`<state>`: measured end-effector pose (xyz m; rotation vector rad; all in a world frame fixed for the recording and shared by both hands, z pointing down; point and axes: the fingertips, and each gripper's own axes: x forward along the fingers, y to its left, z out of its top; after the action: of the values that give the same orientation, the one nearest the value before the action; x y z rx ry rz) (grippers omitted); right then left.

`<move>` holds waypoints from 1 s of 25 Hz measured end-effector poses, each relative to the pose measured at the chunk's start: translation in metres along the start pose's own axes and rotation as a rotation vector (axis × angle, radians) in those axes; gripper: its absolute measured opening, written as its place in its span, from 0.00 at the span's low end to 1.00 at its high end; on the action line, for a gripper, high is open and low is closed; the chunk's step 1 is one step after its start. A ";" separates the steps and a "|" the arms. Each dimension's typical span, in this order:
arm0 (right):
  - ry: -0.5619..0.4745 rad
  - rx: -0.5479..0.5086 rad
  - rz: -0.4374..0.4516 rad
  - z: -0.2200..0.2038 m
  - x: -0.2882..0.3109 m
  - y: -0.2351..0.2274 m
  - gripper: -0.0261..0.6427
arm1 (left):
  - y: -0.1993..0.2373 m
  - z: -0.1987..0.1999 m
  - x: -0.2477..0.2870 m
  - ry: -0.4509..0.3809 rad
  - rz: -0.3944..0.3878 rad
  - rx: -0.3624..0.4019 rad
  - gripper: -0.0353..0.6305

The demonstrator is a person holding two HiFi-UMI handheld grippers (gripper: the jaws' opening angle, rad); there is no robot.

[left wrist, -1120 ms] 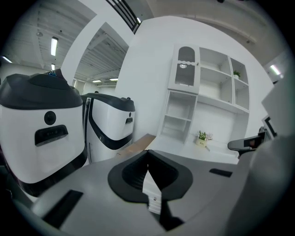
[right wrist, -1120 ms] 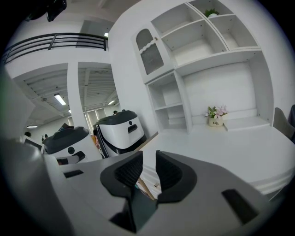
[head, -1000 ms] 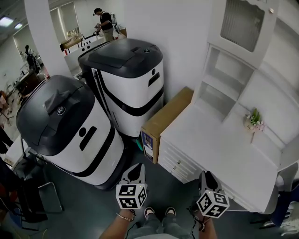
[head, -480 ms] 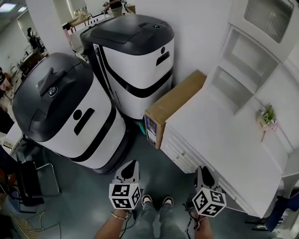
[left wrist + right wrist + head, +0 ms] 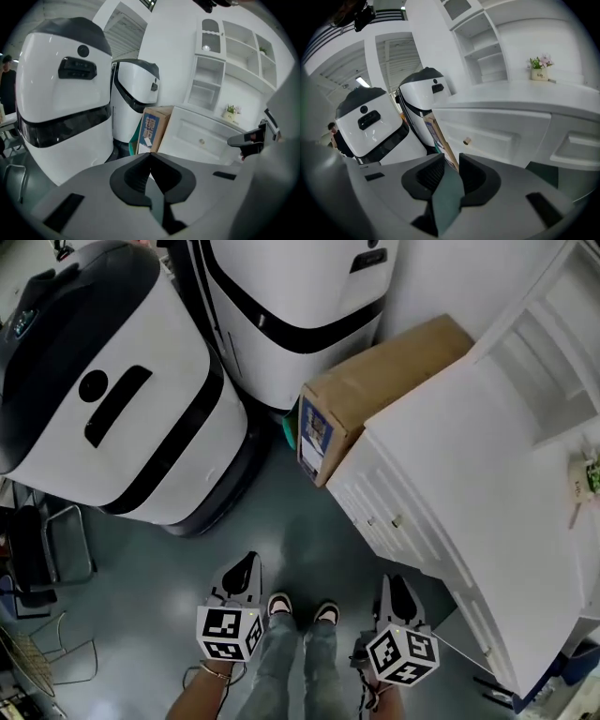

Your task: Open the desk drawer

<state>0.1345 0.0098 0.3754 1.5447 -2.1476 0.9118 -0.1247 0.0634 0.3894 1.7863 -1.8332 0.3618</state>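
The white desk [image 5: 487, 456] stands at the right. Its drawer [image 5: 386, 510] faces me, with a small round knob [image 5: 395, 521]. My left gripper [image 5: 246, 564] hangs over the floor left of my shoes, well short of the desk. In the left gripper view its jaws [image 5: 149, 154] meet at the tips, shut and empty, and the drawer [image 5: 201, 133] lies ahead. My right gripper [image 5: 392, 585] is near the desk front, below the knob. In the right gripper view it [image 5: 451, 159] is open; its jaws have just been opening, with nothing between them. The knob [image 5: 466, 140] is just beyond.
A brown cardboard box [image 5: 375, 371] leans against the desk's left end. Two large white-and-black machines [image 5: 112, 399] [image 5: 291, 296] stand behind it. A small potted plant [image 5: 589, 479] sits on the desk below white shelves [image 5: 553, 371]. My shoes [image 5: 300, 610] are between the grippers.
Both grippers have sunk toward the floor and the desk front. The head view has dropped and tilted down, so the desk and machines appear larger.
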 end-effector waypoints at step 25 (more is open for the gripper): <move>0.104 0.000 -0.110 -0.185 0.212 -0.090 0.21 | 0.048 -0.211 0.167 0.088 -0.020 0.038 0.08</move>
<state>0.1279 -0.0353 0.6671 1.5633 -1.9704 0.9342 -0.1245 0.0441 0.6616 1.7838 -1.7570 0.4630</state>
